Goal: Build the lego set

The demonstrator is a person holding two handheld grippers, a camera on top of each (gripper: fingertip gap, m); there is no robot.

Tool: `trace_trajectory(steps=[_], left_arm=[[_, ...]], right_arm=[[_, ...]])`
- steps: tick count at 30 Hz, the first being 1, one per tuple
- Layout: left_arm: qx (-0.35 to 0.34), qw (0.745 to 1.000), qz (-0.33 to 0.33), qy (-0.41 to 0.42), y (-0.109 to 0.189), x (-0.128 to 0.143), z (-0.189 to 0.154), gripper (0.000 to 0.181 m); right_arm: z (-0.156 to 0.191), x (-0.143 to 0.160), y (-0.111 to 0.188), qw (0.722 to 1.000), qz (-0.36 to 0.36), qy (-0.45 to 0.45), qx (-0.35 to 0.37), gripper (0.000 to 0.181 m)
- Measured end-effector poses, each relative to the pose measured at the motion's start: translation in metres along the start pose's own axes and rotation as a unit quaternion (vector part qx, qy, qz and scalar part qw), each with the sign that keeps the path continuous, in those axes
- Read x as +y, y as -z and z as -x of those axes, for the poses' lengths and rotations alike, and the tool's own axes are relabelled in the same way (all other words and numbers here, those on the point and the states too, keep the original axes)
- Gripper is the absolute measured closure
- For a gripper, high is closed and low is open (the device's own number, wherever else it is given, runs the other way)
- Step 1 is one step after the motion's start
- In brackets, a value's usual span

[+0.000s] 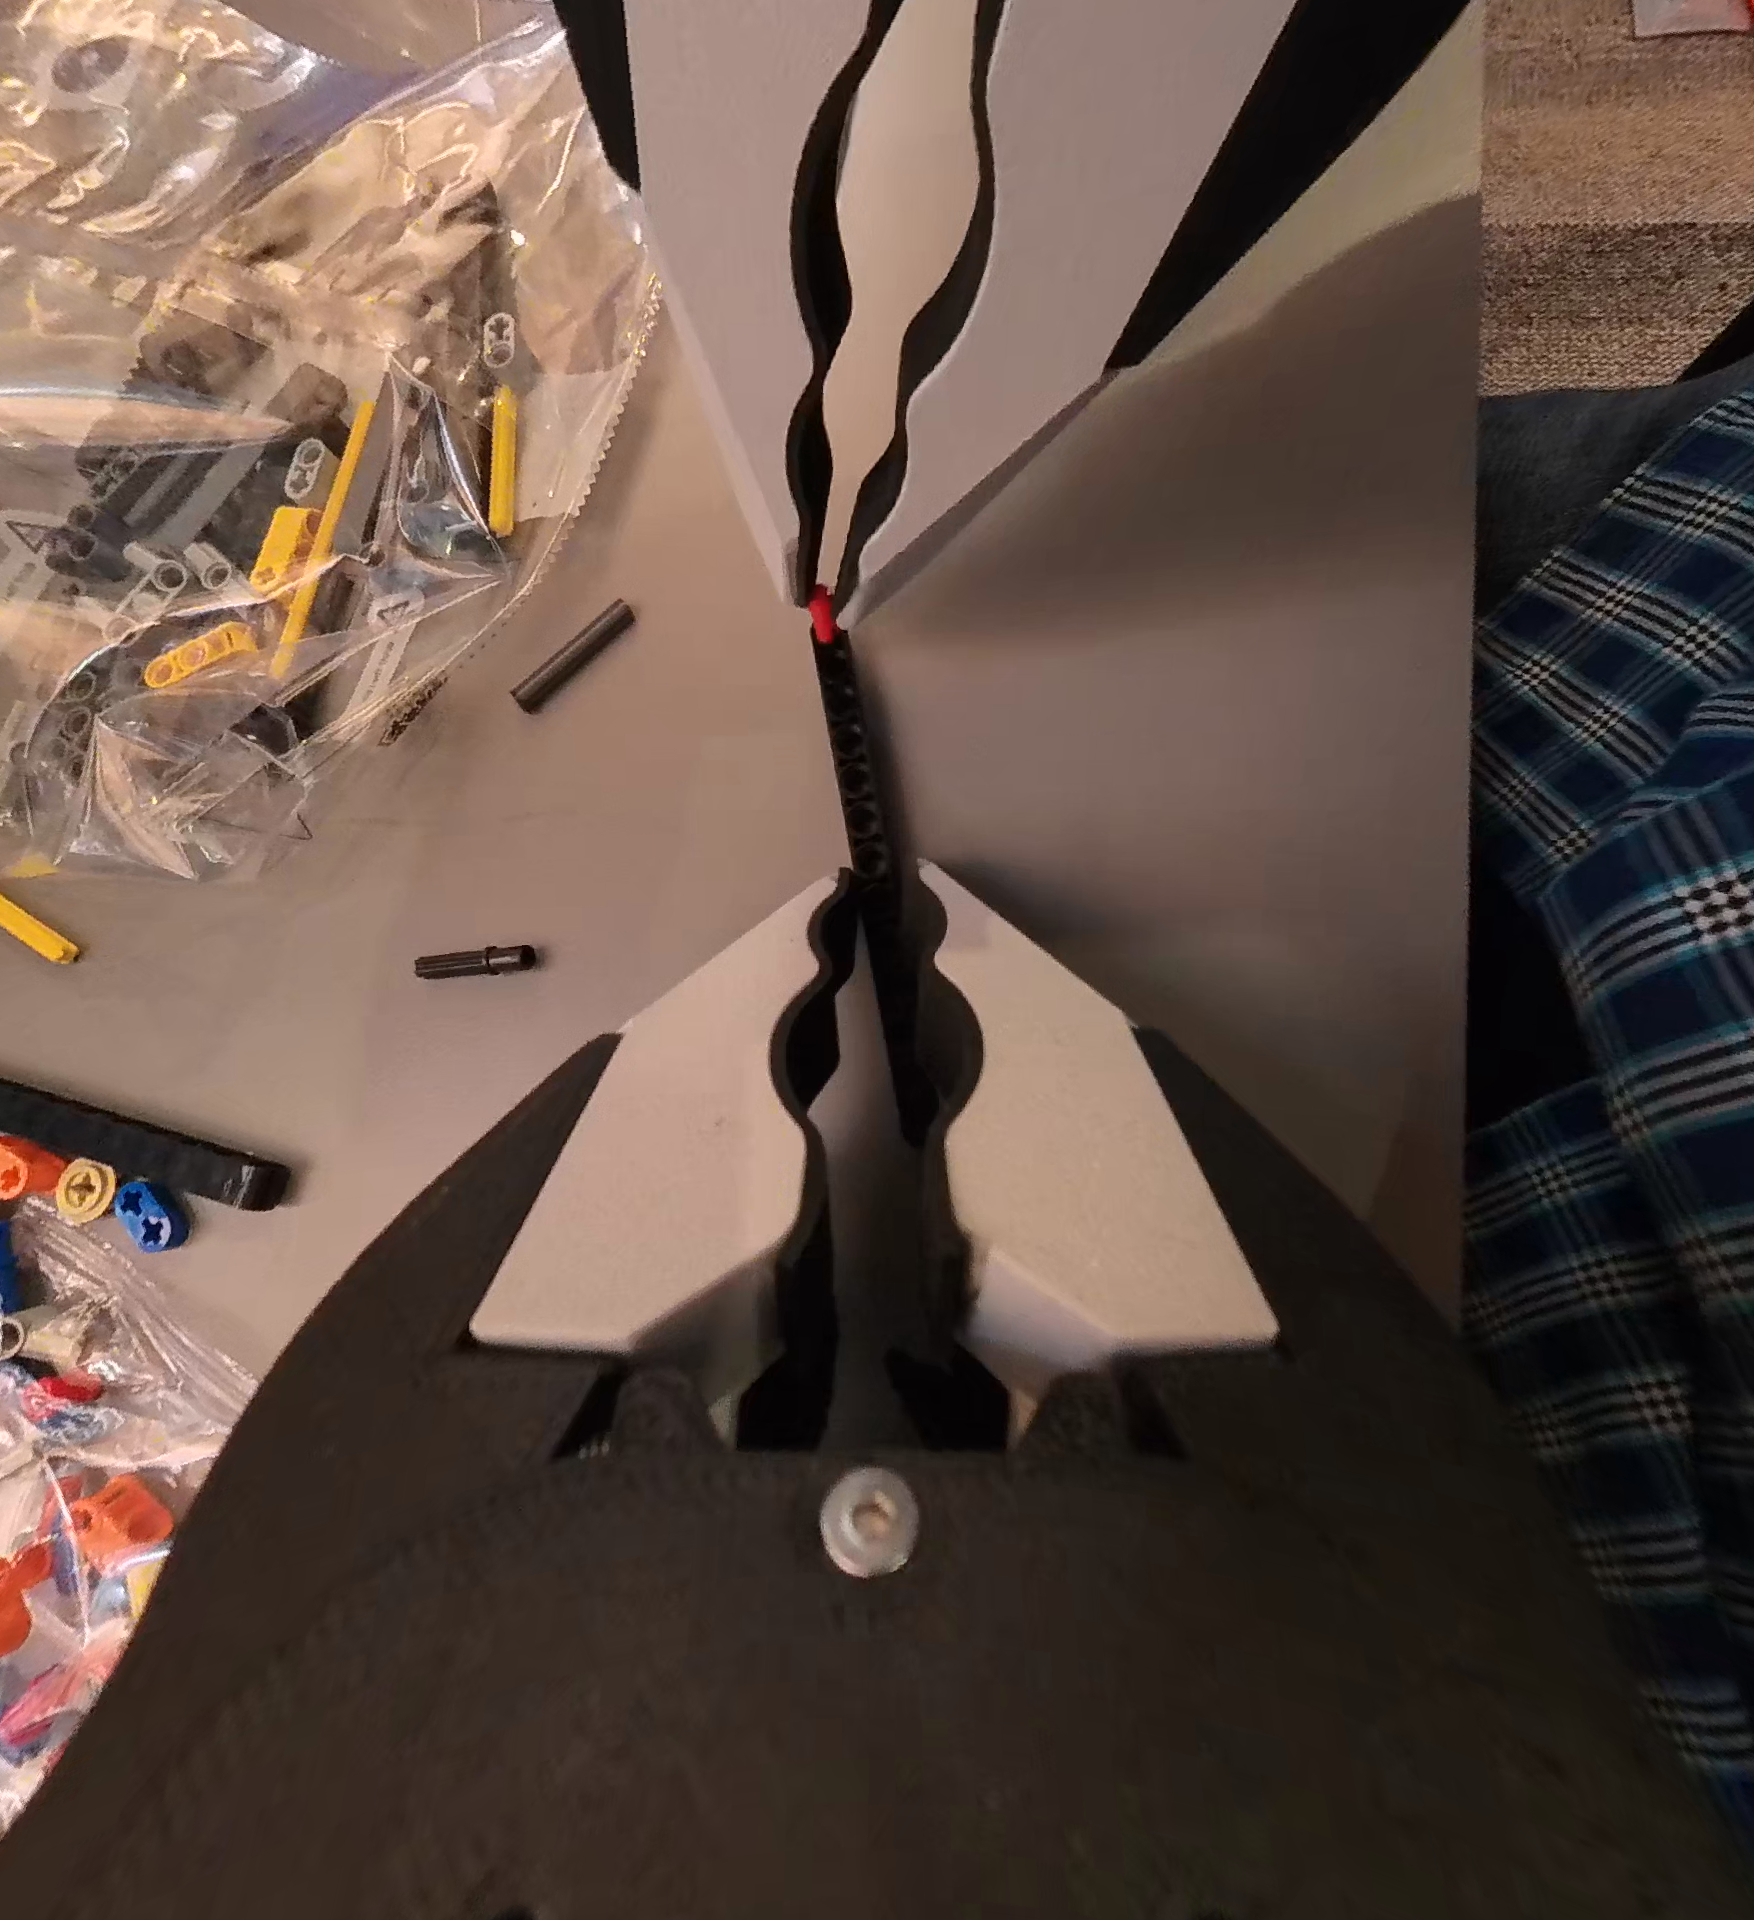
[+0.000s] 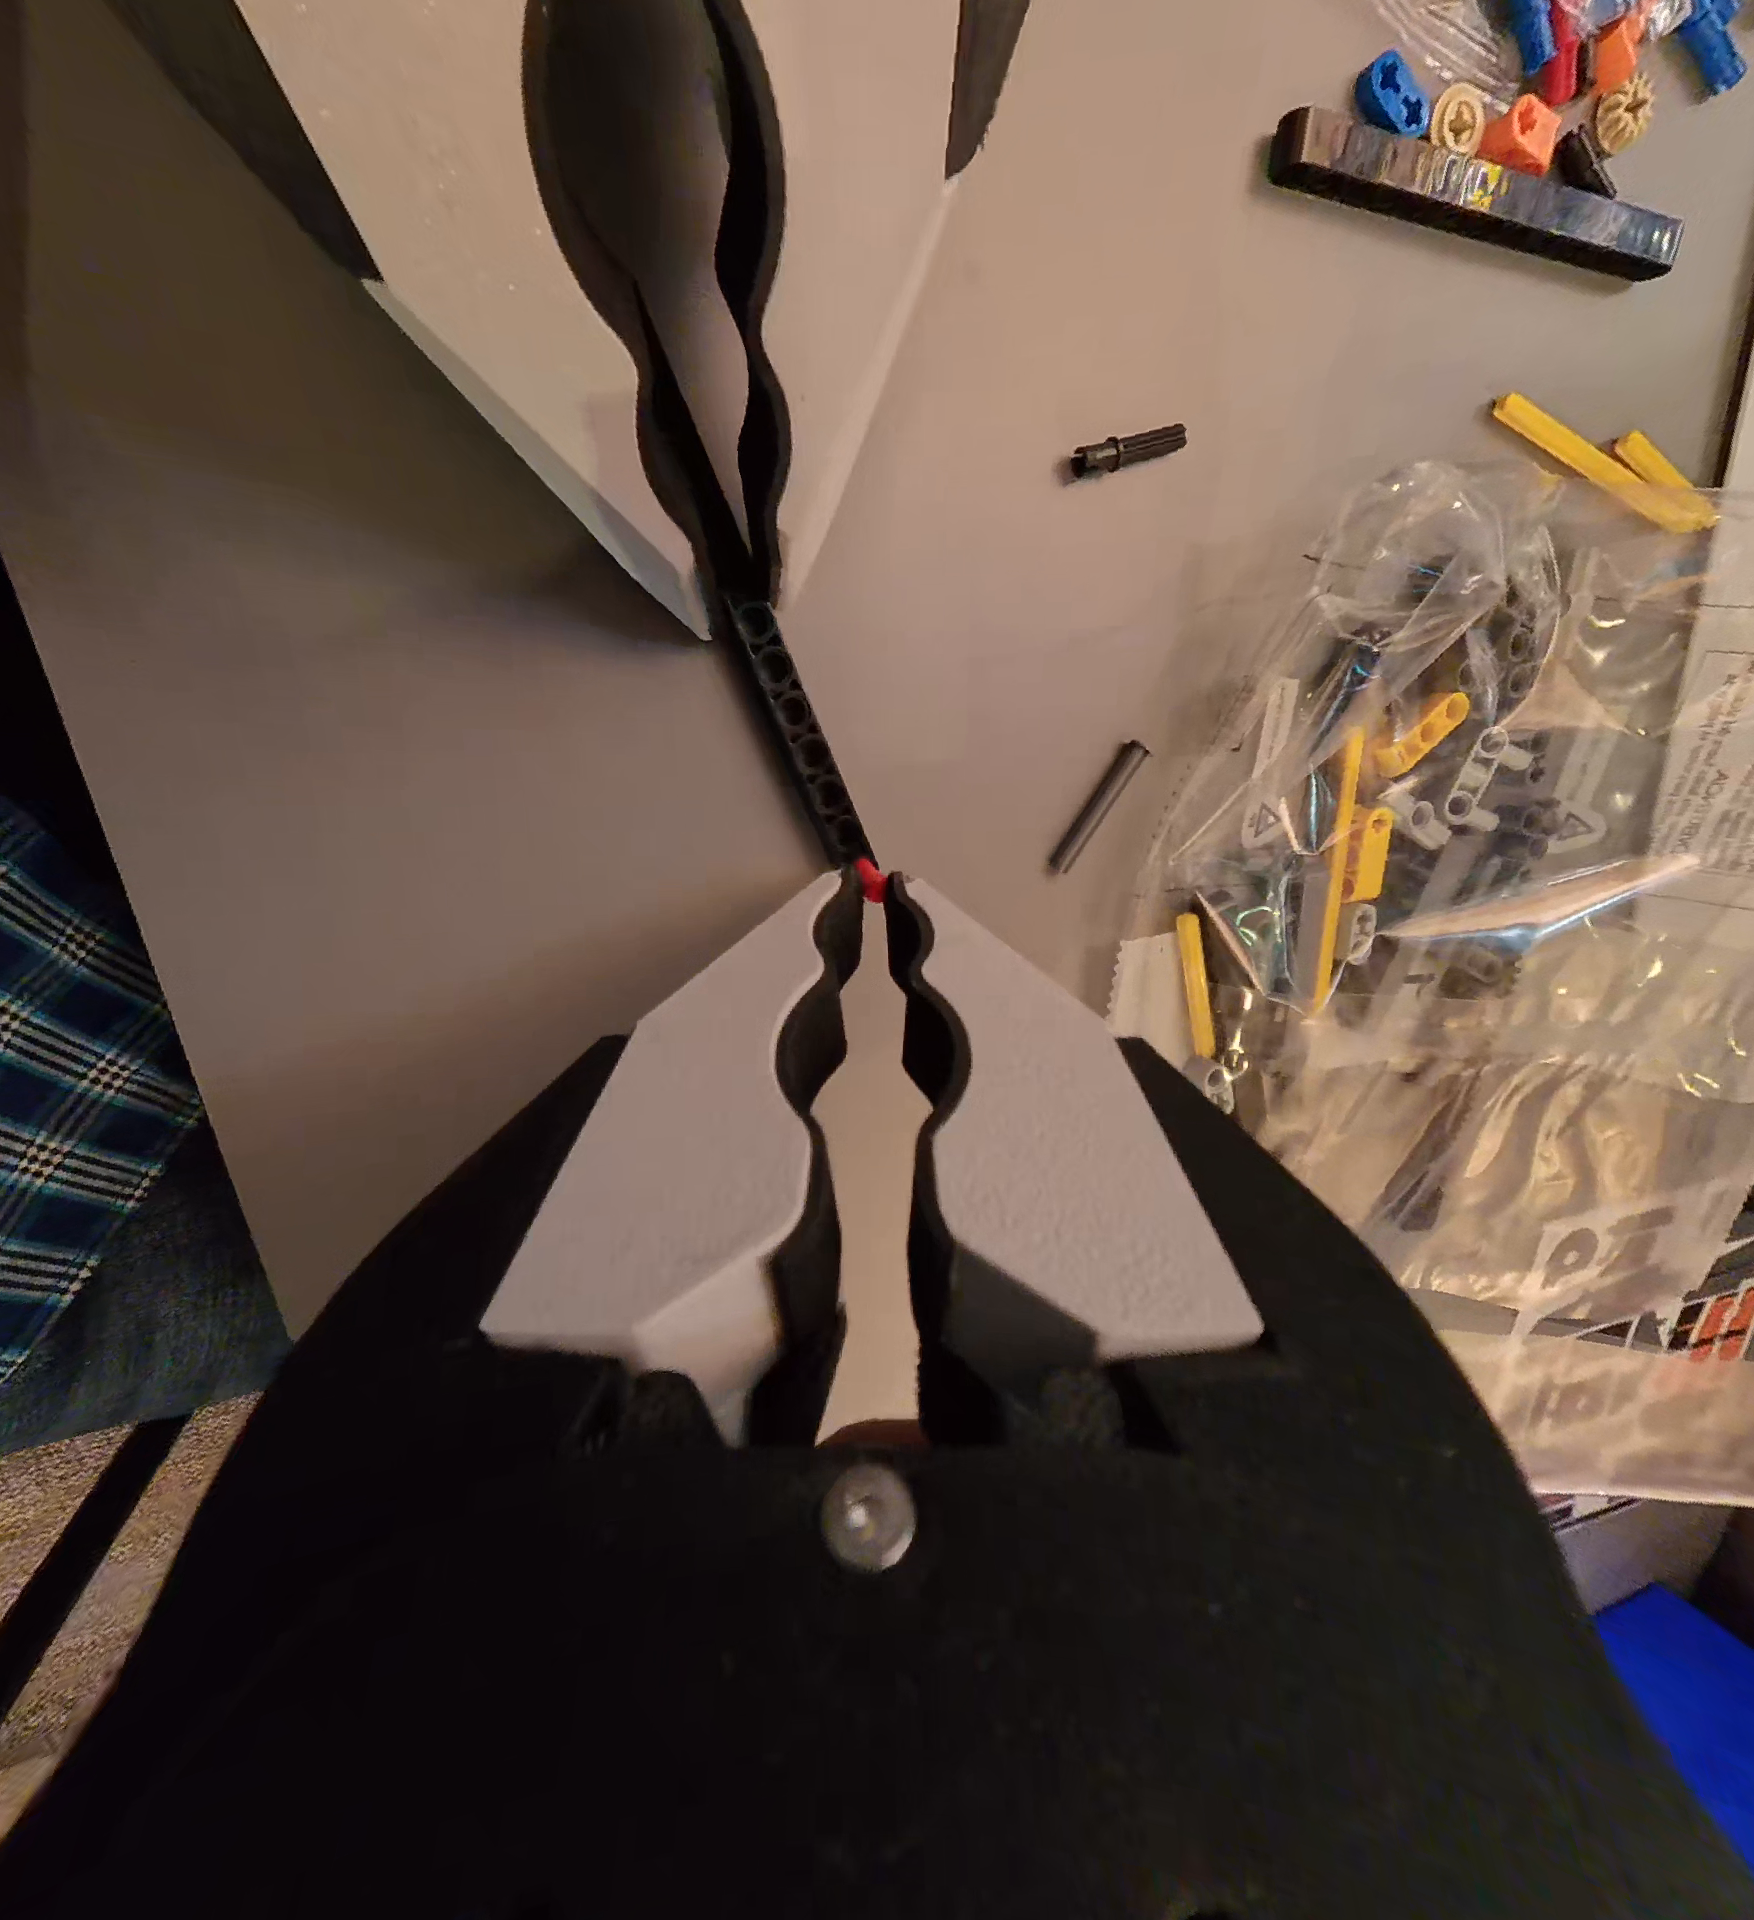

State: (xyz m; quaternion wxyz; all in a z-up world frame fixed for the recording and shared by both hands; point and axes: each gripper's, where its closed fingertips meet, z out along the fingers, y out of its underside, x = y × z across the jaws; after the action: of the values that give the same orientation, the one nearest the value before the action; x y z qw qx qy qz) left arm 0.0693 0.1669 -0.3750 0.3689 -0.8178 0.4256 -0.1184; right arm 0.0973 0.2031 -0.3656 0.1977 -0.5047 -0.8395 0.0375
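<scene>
Left tool [image 1: 878,914]: fingers closed on a long black beam with holes [image 1: 852,748], held above the worktop [image 1: 644,810]. Right tool [image 2: 868,894]: tips pinched narrow on a small red pin [image 2: 867,881] at the beam's far end, directly opposite the left tool. Beside the tools on the worktop: a loose black pin [image 1: 475,961], a dark rod [image 1: 574,657], clear bags of parts [image 1: 229,468], yellow rods [image 2: 1600,462], a second black beam [image 1: 114,1138], coloured small pieces [image 1: 83,1184].
</scene>
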Motion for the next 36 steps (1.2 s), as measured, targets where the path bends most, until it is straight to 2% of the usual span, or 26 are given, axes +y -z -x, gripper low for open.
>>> trace_trajectory(steps=[25, 36], left_arm=[[0.000, 1.000, -0.009, -0.012, -0.0008, -0.0009, 0.0008, 0.175], [-0.002, 1.000, -0.010, -0.016, -0.0012, -0.0014, 0.0011, 0.175]], right_arm=[[0.0000, 0.0022, -0.0006, 1.000, 0.008, 0.028, -0.003, 0.180], [-0.0019, 0.0020, -0.0009, 0.998, 0.031, 0.053, 0.017, 0.180]])
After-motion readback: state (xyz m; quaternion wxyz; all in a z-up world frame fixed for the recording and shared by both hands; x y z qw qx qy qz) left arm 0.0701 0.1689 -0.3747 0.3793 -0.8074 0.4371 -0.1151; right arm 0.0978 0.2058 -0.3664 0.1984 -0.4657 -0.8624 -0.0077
